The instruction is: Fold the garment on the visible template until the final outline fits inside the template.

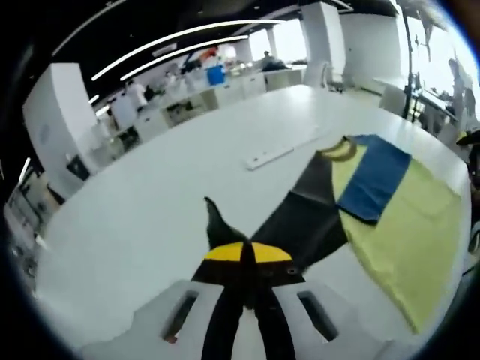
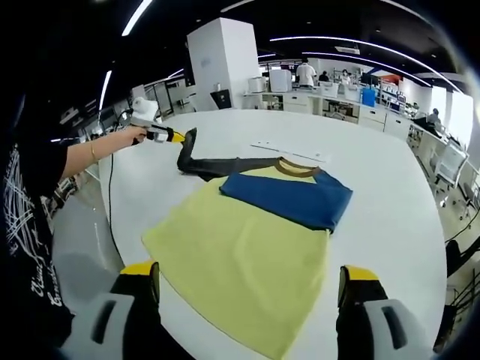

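Note:
A yellow shirt (image 2: 240, 251) lies flat on the white table (image 2: 375, 172), its brown collar (image 2: 296, 169) at the far side. Its blue sleeve (image 2: 289, 196) is folded across the chest. The black sleeve (image 1: 300, 217) is stretched out sideways and lifted at its end, and my left gripper (image 1: 247, 253) is shut on the cuff; the same gripper (image 2: 180, 137) shows at the end of a person's arm. My right gripper (image 2: 247, 279) stands open above the shirt's near hem, with nothing between its yellow-tipped jaws.
A flat white strip (image 2: 289, 152) lies on the table just beyond the collar, also in the left gripper view as the strip (image 1: 274, 155). The person (image 2: 30, 210) stands at the table's left edge. Desks, pillars and office chairs ring the round table.

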Available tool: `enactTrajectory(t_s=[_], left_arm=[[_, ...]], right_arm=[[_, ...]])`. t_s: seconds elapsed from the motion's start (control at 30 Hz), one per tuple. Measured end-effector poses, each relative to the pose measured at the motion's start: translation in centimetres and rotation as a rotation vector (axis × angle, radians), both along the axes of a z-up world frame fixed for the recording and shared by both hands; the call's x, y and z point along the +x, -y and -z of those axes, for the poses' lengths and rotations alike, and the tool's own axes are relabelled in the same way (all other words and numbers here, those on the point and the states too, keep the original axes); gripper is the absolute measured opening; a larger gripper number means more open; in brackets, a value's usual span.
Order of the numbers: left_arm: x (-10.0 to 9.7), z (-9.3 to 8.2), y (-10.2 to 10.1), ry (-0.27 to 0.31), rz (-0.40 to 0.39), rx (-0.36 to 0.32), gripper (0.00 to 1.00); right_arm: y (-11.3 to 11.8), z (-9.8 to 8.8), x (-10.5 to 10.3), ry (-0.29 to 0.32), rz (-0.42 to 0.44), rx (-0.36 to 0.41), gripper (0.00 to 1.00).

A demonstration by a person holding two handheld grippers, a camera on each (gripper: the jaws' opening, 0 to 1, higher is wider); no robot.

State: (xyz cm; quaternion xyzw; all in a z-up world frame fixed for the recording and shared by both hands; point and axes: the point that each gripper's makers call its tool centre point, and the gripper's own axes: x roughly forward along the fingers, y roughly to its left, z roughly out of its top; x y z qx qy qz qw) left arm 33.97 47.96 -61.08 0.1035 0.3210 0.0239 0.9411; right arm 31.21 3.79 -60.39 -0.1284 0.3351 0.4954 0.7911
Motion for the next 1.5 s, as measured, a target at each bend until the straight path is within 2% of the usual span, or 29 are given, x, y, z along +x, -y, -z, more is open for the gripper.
enactTrajectory(t_s=[0.1, 0.3, 0.57, 0.77, 1.1, 1.2, 1.37, 1.43, 1.5], left_arm=[[0.9, -0.6, 1.5, 0.028, 0.045, -0.011, 0.0], [2.3, -1.1, 3.9, 0.044, 0.077, -0.049, 0.0], [4.1, -1.6, 7.5, 0.039, 0.189, -0.029, 0.0], [5.5, -2.5, 9.7, 0.061, 0.224, -0.052, 0.0], [7.9, -2.8, 14.1, 0.071, 0.301, -0.05, 0.0], [8.8, -2.9, 14.9, 0.08, 0.311, -0.055, 0.0], [10.1, -3.5, 16.9, 0.106, 0.307, -0.104, 0.0], [10.7, -3.7, 18.3, 0.133, 0.347, -0.15, 0.0], [10.9, -3.4, 18.9, 0.131, 0.339, -0.193, 0.0]], right_arm=[[0.1, 0.1, 0.0, -0.002, 0.001, -0.001, 0.99], [0.1, 0.2, 0.0, -0.009, -0.003, -0.001, 0.99], [0.4, 0.2, 0.0, -0.012, 0.004, 0.002, 0.99], [0.9, 0.4, 0.0, -0.015, 0.004, -0.01, 0.99], [1.1, 0.7, -0.1, -0.023, -0.003, -0.019, 0.99], [1.1, 0.8, -0.2, -0.027, -0.002, -0.021, 0.99], [1.1, 0.9, -0.3, -0.031, -0.005, -0.022, 0.99], [1.1, 1.0, -0.3, -0.033, -0.005, -0.023, 0.99], [1.2, 1.1, -0.3, -0.034, -0.005, -0.027, 0.99]])
